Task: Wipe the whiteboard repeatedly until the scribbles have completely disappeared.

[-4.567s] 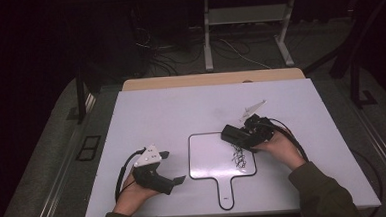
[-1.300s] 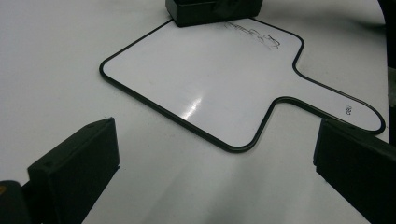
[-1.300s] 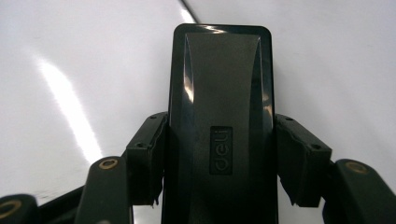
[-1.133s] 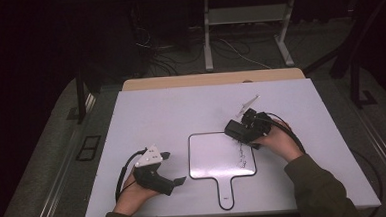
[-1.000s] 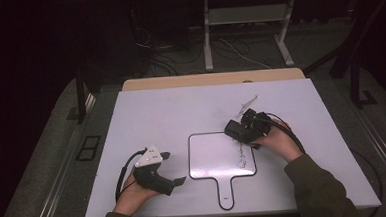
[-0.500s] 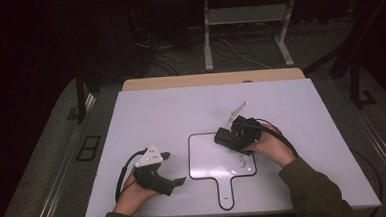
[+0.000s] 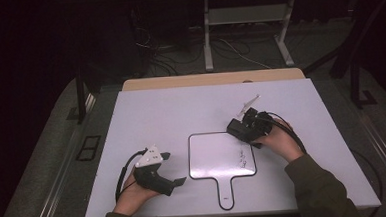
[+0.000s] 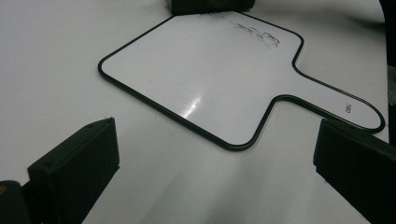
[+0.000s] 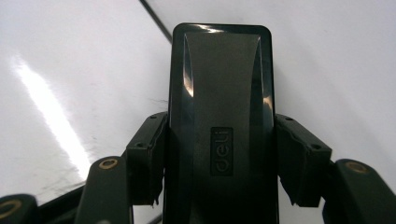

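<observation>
A paddle-shaped whiteboard with a black rim lies flat near the table's front, its handle toward the person. A few small pen marks remain near its right side. My right gripper is shut on a black Deli eraser, which rests at the board's far right corner. My left gripper lies on the table left of the board, open, with nothing between its jaws.
The white table top has bare room behind and to both sides of the board. A wooden strip runs along the far edge. Beyond it stand a metal frame and floor cables in the dark.
The right gripper has slid the eraser left over the board's far right corner and back a little. The scribble is smaller than several seconds ago. The left gripper has not moved.
</observation>
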Demonstrator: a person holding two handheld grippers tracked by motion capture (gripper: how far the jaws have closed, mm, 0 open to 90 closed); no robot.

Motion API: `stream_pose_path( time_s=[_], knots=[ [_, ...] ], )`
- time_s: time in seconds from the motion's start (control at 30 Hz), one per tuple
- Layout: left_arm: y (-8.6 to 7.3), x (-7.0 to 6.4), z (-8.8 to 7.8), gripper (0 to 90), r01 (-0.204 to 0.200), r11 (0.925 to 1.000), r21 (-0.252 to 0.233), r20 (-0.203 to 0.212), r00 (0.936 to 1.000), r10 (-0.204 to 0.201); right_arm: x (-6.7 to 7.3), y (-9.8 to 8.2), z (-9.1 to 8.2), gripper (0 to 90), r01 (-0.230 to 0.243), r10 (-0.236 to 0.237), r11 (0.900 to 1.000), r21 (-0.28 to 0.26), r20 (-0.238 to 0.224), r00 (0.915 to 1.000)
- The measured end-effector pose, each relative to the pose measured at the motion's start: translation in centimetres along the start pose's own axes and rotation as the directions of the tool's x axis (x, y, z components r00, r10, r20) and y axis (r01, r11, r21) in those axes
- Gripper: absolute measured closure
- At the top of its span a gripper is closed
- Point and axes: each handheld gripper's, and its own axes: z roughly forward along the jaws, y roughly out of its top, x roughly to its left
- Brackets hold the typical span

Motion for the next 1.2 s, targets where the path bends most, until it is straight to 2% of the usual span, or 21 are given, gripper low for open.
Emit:
stream_pose_path(
  time_s=[0.03,0.13,0.23,0.37,0.43,0.53,0.73,0.77,0.9,0.97,1.07,1.2],
  knots=[
    [0.0,0.0,0.0,0.0,0.0,1.0,0.001,0.0,1.0,0.0,0.0,0.0,0.0,38.6,-0.011,0.011,1.0,0.004,0.0,0.9999],
    [0.0,0.0,0.0,0.0,-0.001,1.0,0.0,0.001,1.0,0.001,0.1,0.1,0.0,38.5,0.01,-0.01,1.0,0.005,0.016,0.9998],
    [0.0,0.0,0.0,0.0,-0.004,1.0,0.002,0.001,1.0,0.004,0.8,0.4,0.0,38.5,0.021,-0.021,1.0,0.011,0.011,0.9997],
    [0.0,0.0,0.0,0.0,-0.004,1.0,0.001,0.001,1.0,0.004,1.9,0.8,0.2,38.5,0.045,-0.045,0.999,0.001,-0.03,0.9985],
    [0.0,0.0,0.0,0.0,-0.001,1.0,0.0,0.001,1.0,0.001,2.1,1.1,0.3,38.6,0.058,-0.058,0.998,0.0,-0.028,0.9979],
    [0.0,0.0,0.0,0.0,-0.002,1.0,0.0,0.001,1.0,0.002,1.7,0.9,0.3,38.5,0.036,-0.036,0.999,0.001,-0.027,0.999],
    [0.0,0.0,0.0,0.0,-0.001,1.0,0.001,0.001,1.0,0.001,-0.1,0.0,0.0,38.5,-0.004,0.004,1.0,0.01,0.018,0.9998],
    [0.0,0.0,0.0,0.0,0.0,1.0,0.0,0.001,1.0,0.0,-0.2,-0.1,-0.1,38.6,-0.027,0.027,1.0,0.015,0.021,0.9994],
    [0.0,0.0,0.0,0.0,-0.005,1.0,0.001,0.002,1.0,0.005,-0.6,-0.4,-0.2,38.6,-0.036,0.035,0.999,0.014,0.031,0.9989],
    [0.0,0.0,0.0,0.0,-0.005,1.0,0.001,0.002,1.0,0.005,-0.4,-0.3,-0.3,38.5,-0.027,0.027,0.999,0.021,0.042,0.9988],
    [0.0,0.0,0.0,0.0,-0.005,1.0,0.001,0.003,1.0,0.005,0.6,0.1,-0.2,38.5,0.007,-0.008,1.0,0.027,0.032,0.9995],
    [0.0,0.0,0.0,0.0,-0.007,1.0,0.002,0.003,1.0,0.007,1.2,0.4,-0.1,38.5,0.035,-0.036,0.999,0.027,0.017,0.9992]
  ],
)
